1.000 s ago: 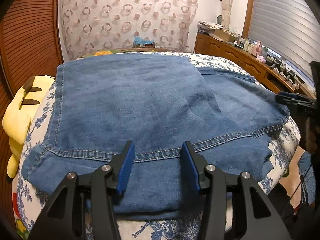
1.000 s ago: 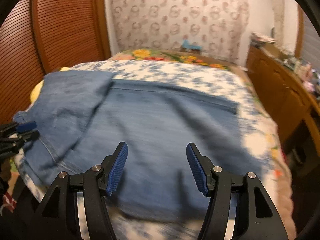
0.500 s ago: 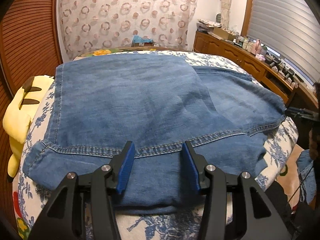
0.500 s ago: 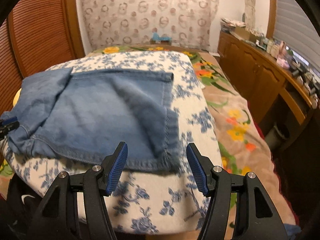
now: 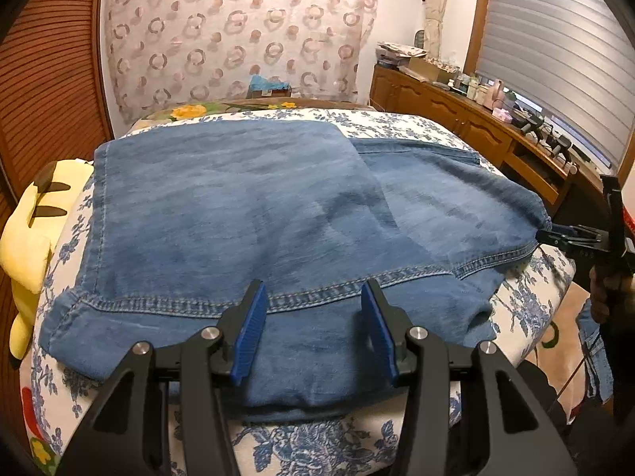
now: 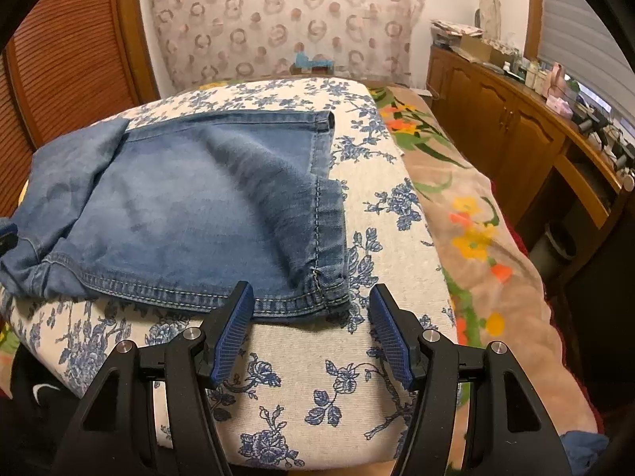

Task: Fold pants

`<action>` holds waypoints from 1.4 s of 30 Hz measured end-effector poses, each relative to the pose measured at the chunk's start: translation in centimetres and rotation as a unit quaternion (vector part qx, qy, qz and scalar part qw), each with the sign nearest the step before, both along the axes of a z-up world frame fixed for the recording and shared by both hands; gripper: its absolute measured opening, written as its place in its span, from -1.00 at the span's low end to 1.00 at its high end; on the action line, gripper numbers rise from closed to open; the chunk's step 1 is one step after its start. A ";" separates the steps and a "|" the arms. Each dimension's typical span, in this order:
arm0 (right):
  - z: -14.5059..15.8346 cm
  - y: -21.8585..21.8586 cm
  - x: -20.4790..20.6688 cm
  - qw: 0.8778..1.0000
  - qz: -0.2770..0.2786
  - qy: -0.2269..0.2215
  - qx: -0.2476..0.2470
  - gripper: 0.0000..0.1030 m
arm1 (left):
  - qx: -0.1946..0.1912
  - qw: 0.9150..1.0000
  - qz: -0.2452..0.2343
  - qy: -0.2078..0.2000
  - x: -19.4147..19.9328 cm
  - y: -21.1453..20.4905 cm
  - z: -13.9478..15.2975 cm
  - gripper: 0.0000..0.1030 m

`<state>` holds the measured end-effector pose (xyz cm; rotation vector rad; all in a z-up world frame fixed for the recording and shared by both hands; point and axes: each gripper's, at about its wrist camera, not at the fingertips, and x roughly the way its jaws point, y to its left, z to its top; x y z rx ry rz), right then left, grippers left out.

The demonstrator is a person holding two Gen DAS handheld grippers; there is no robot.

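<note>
Blue jeans [image 5: 246,214] lie flat on a bed with a blue-flowered sheet [image 5: 397,123], one layer folded over another. My left gripper [image 5: 312,289] stands open above the near stitched hem, with nothing pinched. At the right edge of the left wrist view, a hand holds my right gripper [image 5: 555,236] by the jeans' right corner. In the right wrist view the jeans [image 6: 178,206] end in a rumpled hemmed corner [image 6: 321,293]. My right gripper [image 6: 311,297] is open just in front of that corner, its pads off the cloth.
A yellow plush toy [image 5: 31,230] lies at the bed's left edge beside a wooden louvred door [image 5: 51,79]. A wooden dresser [image 5: 476,131] with clutter runs along the right wall. A flowered blanket [image 6: 476,218] covers the bed's right side, with a bin [image 6: 559,242] below.
My right gripper swung right from over the middle of the jeans to their right corner and sank a little. The left gripper stayed over the near hem.
</note>
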<state>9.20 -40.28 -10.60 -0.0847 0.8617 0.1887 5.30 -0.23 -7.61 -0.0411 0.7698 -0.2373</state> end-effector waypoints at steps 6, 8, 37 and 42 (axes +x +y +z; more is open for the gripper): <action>-0.1 0.3 0.4 1.000 0.004 -0.002 0.000 0.09 | 0.000 1.000 -0.006 -0.001 0.3 -0.7 0.2 -0.06; -0.2 0.3 0.5 1.000 0.006 -0.004 0.001 0.05 | -0.001 1.000 -0.007 0.000 0.2 -0.7 0.1 -0.06; 14.1 14.1 1.1 0.960 0.229 -0.135 0.093 -0.76 | -0.012 0.999 0.034 -0.032 -1.3 3.3 2.8 -0.06; 15.9 19.4 0.9 0.942 0.286 -0.142 0.102 -0.76 | -0.013 0.998 0.049 -0.038 -2.1 4.7 3.2 -0.06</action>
